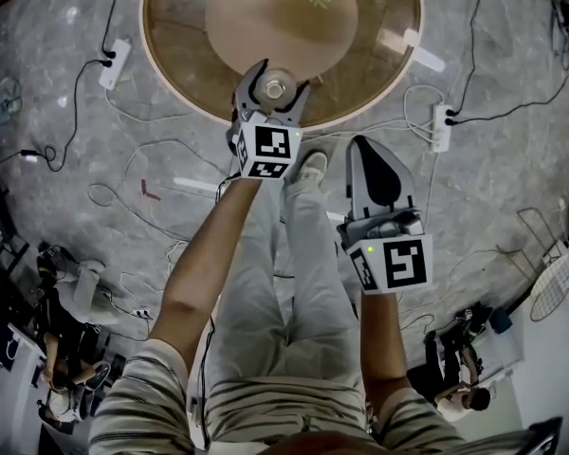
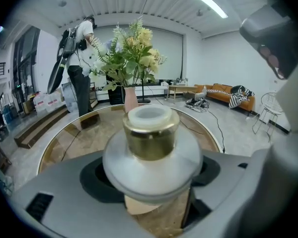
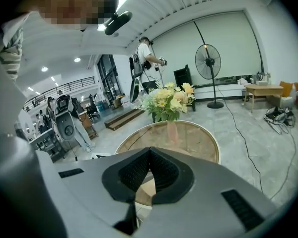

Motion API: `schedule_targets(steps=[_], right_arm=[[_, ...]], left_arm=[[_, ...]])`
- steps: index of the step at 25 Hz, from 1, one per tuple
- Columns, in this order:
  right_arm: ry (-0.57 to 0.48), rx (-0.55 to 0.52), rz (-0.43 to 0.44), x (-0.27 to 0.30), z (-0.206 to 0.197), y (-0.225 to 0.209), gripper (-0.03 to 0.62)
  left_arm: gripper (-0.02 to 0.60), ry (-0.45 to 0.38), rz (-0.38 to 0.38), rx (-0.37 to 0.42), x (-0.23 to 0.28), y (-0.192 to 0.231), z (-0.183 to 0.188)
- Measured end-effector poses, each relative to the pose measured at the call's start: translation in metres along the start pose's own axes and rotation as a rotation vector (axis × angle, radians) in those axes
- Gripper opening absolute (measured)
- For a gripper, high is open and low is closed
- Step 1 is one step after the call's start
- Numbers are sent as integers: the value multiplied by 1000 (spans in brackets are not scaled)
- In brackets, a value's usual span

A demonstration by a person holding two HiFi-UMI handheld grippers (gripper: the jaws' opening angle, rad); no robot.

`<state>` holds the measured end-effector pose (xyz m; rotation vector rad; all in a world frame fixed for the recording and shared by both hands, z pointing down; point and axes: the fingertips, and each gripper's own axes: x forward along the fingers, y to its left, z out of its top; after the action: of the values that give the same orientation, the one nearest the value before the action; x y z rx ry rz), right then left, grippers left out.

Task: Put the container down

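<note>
Holding: clasping the container (image 2: 150,133) by its wide frosted body between the fingers of the left gripper (image 1: 276,82); carrying the gold collar and white cap uppermost, seemingly so as to set it down standing
Container's place: hanging at the near edge of the round glass worktop (image 1: 180,36), just inside the rim; being too hidden underneath to tell whether the base is touching the glass
Right gripper (image 3: 150,157): pressing its fingers together on nothing; hanging over the floor beside the person's legs, apart from the worktop, probably giving the left one room
Around: finding a vase of flowers (image 2: 130,99) at the far side of the worktop, well apart from the container; finding cables and power strips (image 1: 115,63) trailing over the floor round the worktop; noting a person (image 2: 79,58) with a pack on the back standing beyond it
In the way: seeing nothing lying on the glass beneath or just ahead of the container; calling for care only at the rim, judging by how close to the edge the container is hanging
</note>
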<state>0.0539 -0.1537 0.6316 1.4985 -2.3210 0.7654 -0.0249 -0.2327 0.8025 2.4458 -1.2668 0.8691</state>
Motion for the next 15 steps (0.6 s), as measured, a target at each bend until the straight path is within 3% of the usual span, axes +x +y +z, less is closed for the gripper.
schedule_targets(steps=[15], right_arm=[[27, -3, 0, 3, -12, -2, 8]], left_arm=[[333, 30, -6, 18, 20, -2, -22]])
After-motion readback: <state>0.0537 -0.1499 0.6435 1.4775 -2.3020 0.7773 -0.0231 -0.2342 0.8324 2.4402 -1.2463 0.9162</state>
